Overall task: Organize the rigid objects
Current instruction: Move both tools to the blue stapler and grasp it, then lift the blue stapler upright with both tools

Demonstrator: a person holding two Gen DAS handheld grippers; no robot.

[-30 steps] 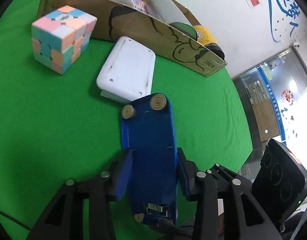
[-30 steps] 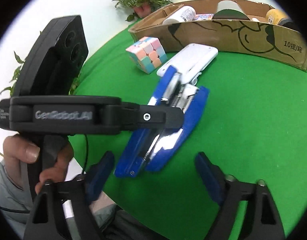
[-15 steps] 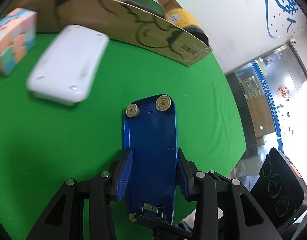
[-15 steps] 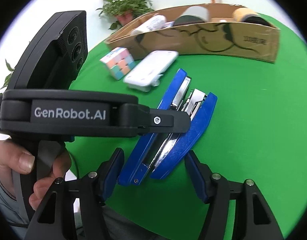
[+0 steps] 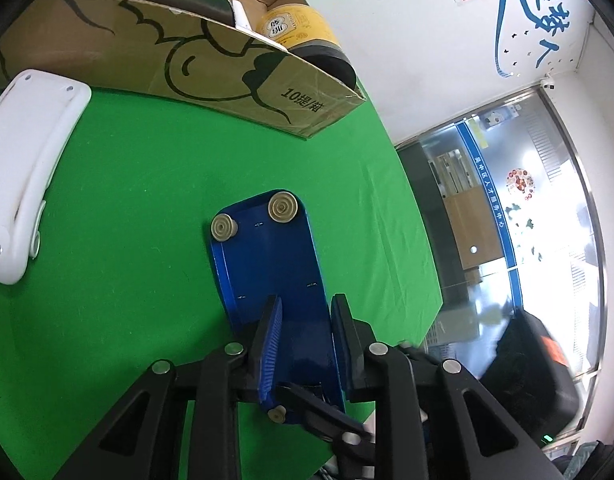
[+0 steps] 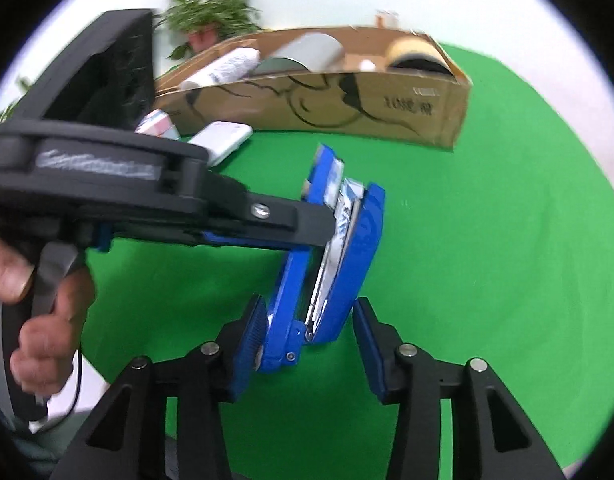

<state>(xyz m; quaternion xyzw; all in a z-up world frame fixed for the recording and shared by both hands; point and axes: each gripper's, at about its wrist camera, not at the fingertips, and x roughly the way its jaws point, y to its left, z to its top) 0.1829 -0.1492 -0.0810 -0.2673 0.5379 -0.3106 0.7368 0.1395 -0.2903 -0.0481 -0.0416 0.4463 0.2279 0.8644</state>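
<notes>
2 claws meet at a blue metal stapler (image 5: 271, 280) above the green counter (image 5: 147, 200): left claw (image 5: 305, 344) clamps its base, right claw (image 6: 307, 344) spread around its hinge end. Beyond lie a white plastic case (image 5: 27, 160) and a brown cardboard box (image 5: 179, 64).

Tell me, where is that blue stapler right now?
The blue stapler is clamped in the left gripper, lifted above the green table, with the right gripper open around its hinge end.

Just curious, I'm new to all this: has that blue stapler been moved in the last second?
Yes. The left gripper, shut on the blue stapler, has carried it rightward along the cardboard box, away from the white case it earlier touched.
</notes>
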